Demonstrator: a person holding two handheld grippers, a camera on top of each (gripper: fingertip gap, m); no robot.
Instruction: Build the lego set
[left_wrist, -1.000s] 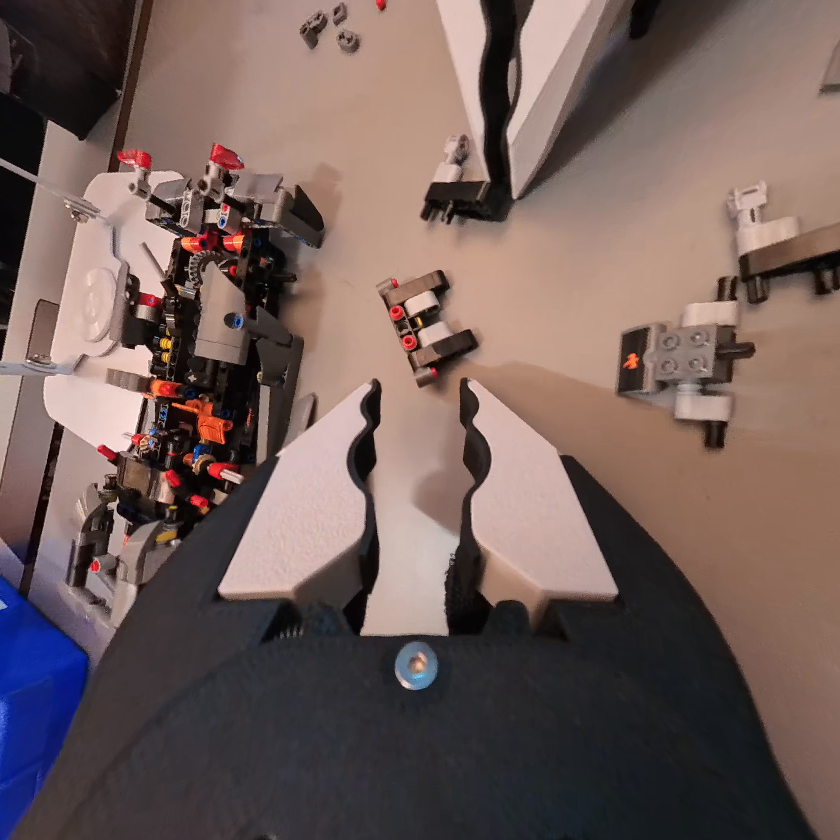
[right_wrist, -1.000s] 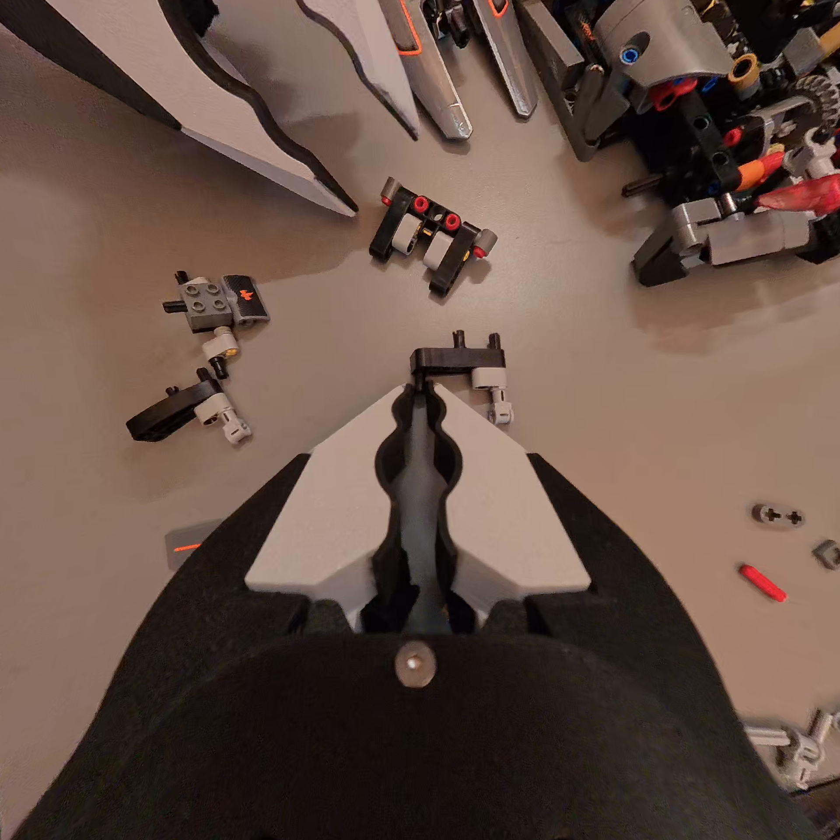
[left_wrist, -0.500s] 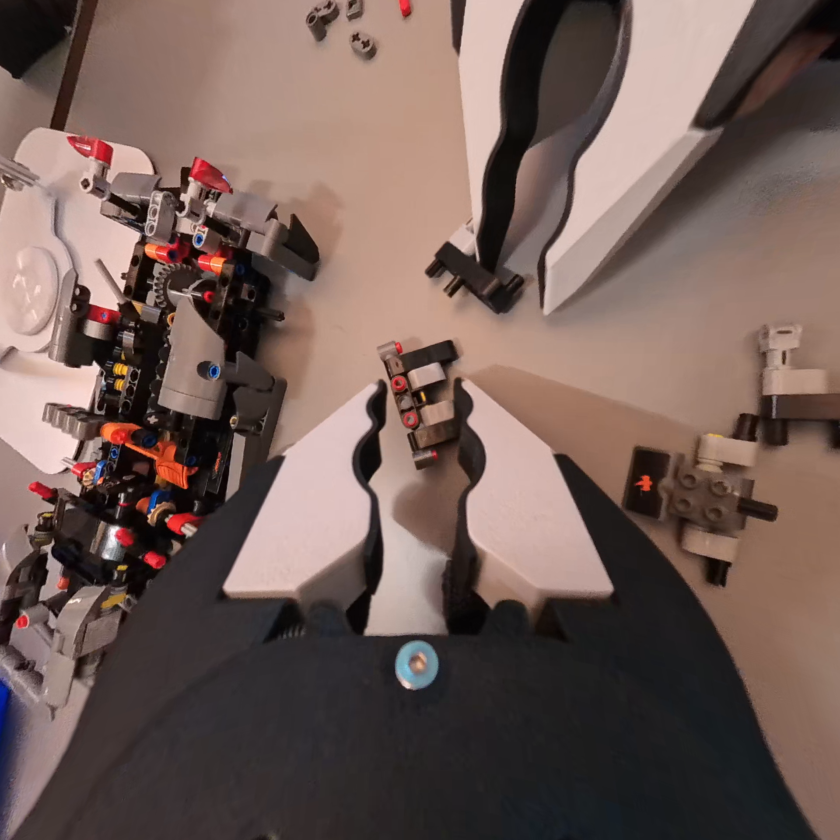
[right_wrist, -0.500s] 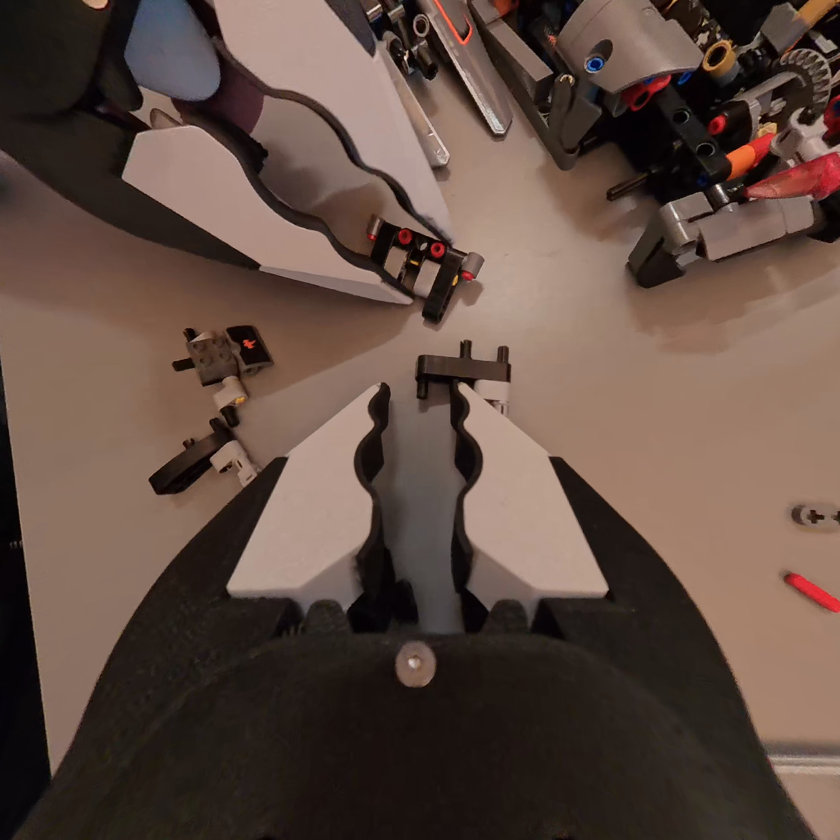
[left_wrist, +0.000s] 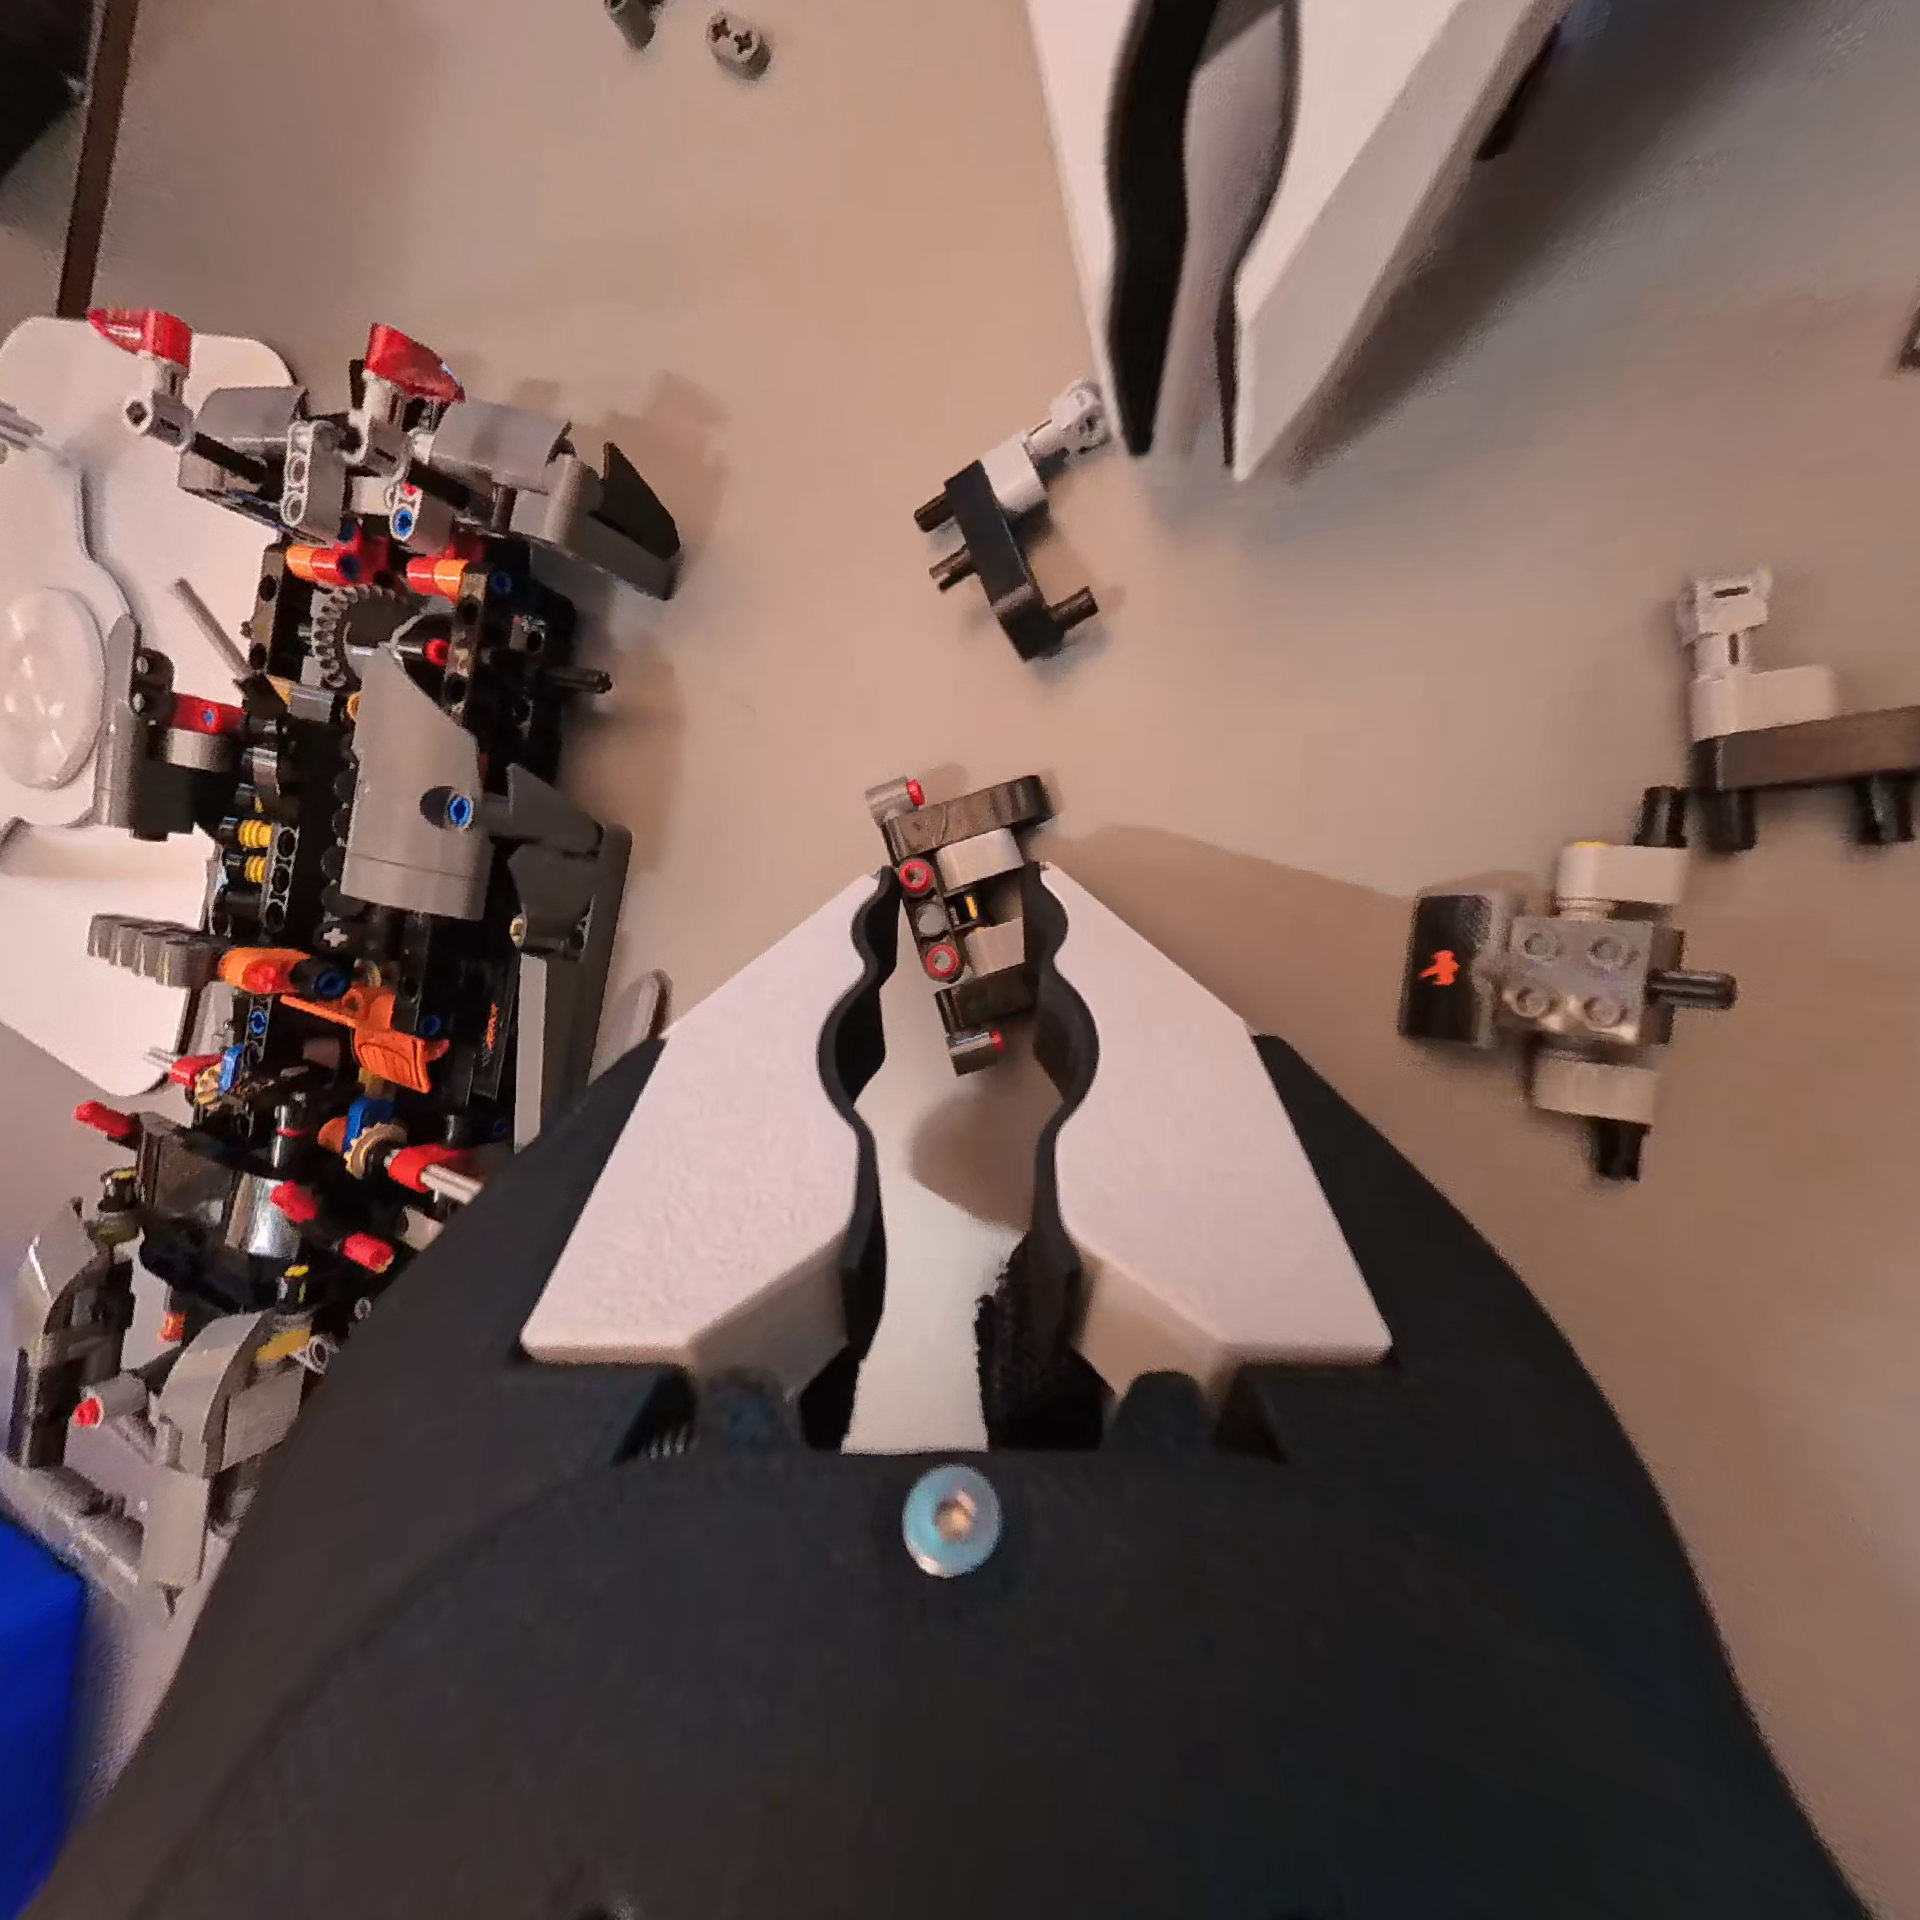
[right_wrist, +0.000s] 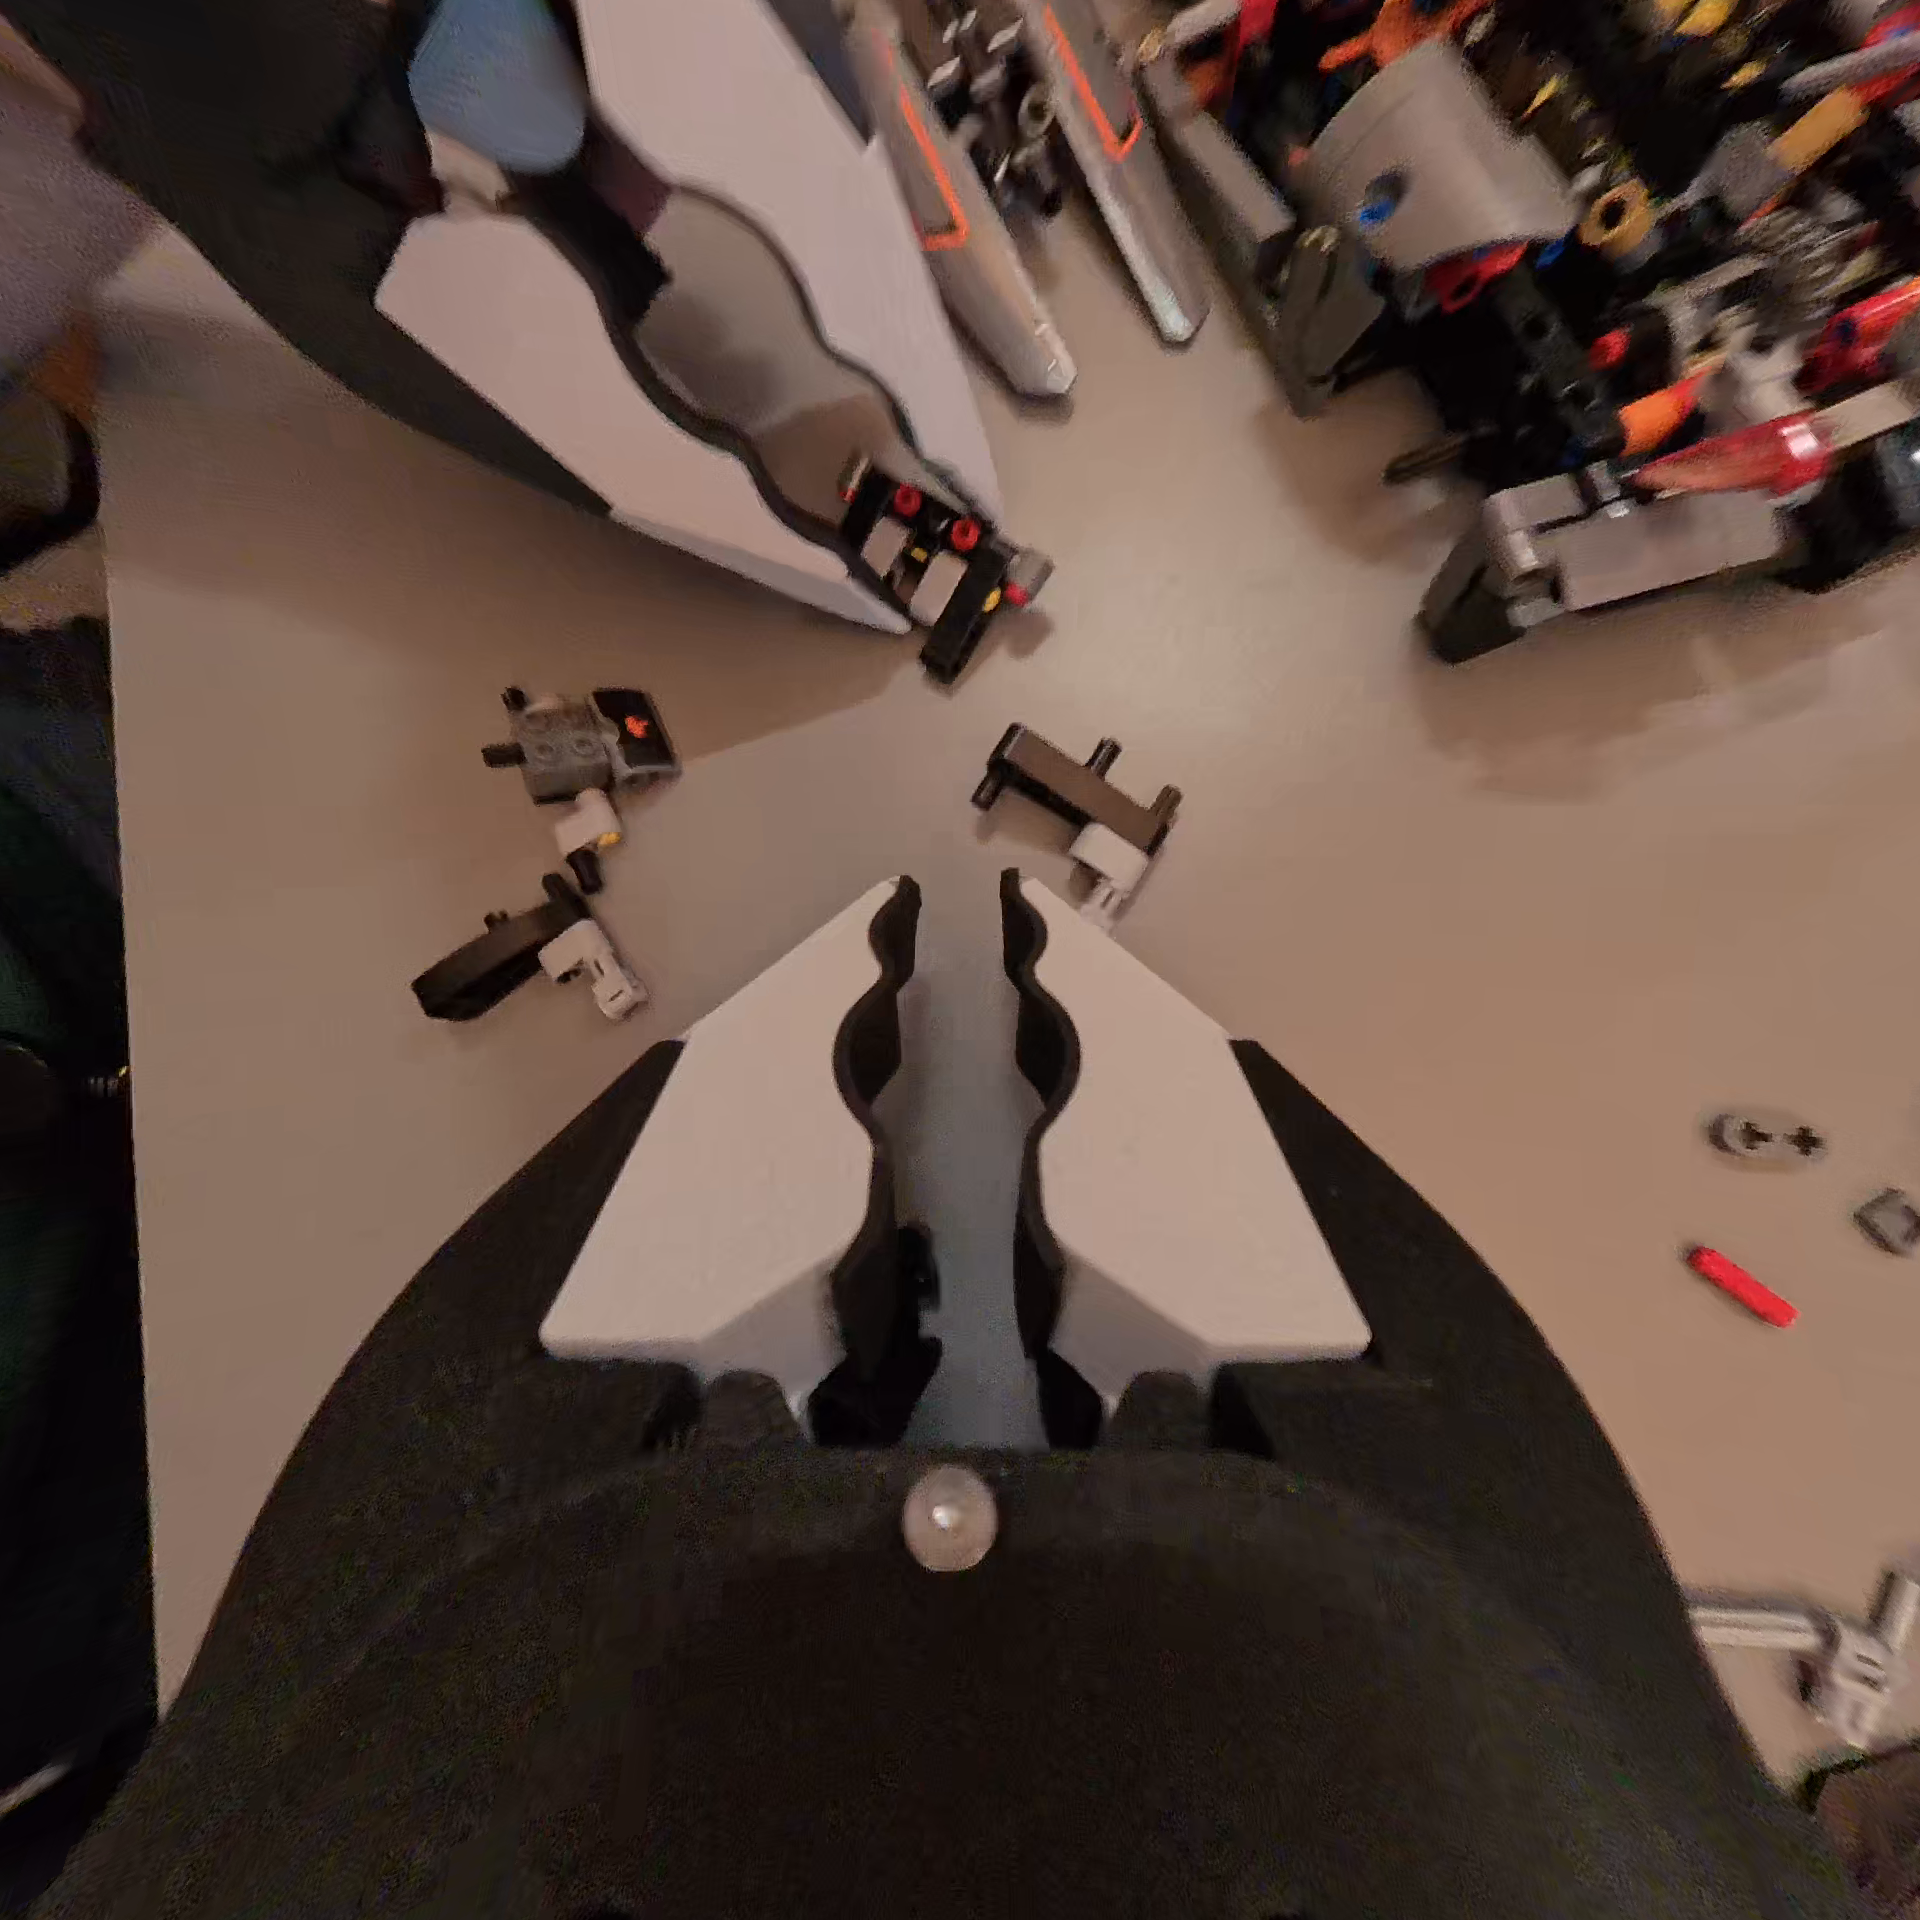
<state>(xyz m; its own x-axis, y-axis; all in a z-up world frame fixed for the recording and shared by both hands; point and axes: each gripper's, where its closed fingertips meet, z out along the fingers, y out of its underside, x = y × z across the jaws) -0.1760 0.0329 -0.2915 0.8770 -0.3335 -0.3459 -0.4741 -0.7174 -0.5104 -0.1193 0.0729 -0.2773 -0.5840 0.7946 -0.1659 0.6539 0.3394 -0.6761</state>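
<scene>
My left gripper (left_wrist: 964, 878) is shut on a small black-and-grey sub-assembly with red pins (left_wrist: 961, 940), its fingers pressing both sides, low over the tan table. The right wrist view shows that grip too, at the upper left (right_wrist: 940, 566). My right gripper (right_wrist: 958, 883) is open and empty. A black beam with a white connector (right_wrist: 1081, 805) lies on the table just past its tips. In the left wrist view the right gripper (left_wrist: 1184, 457) hangs above that beam (left_wrist: 1003, 556). The large partly built car model (left_wrist: 364, 831) lies to the left.
A grey studded block with a black orange-marked tile (left_wrist: 1538, 977) and another black beam with a white connector (left_wrist: 1787, 727) lie to the right. The model rests partly on a white plate (left_wrist: 62, 499). A red pin (right_wrist: 1740, 1288) and small grey pieces (right_wrist: 1761, 1138) lie loose. A blue box (left_wrist: 31, 1683) stands at the lower left. The left gripper's tips are roughly 8 cm from the right gripper's.
My left gripper moved forward around the sub-assembly and shut on it. My right gripper let go of the black beam, opened and drew back; the beam now lies turned on the table.
</scene>
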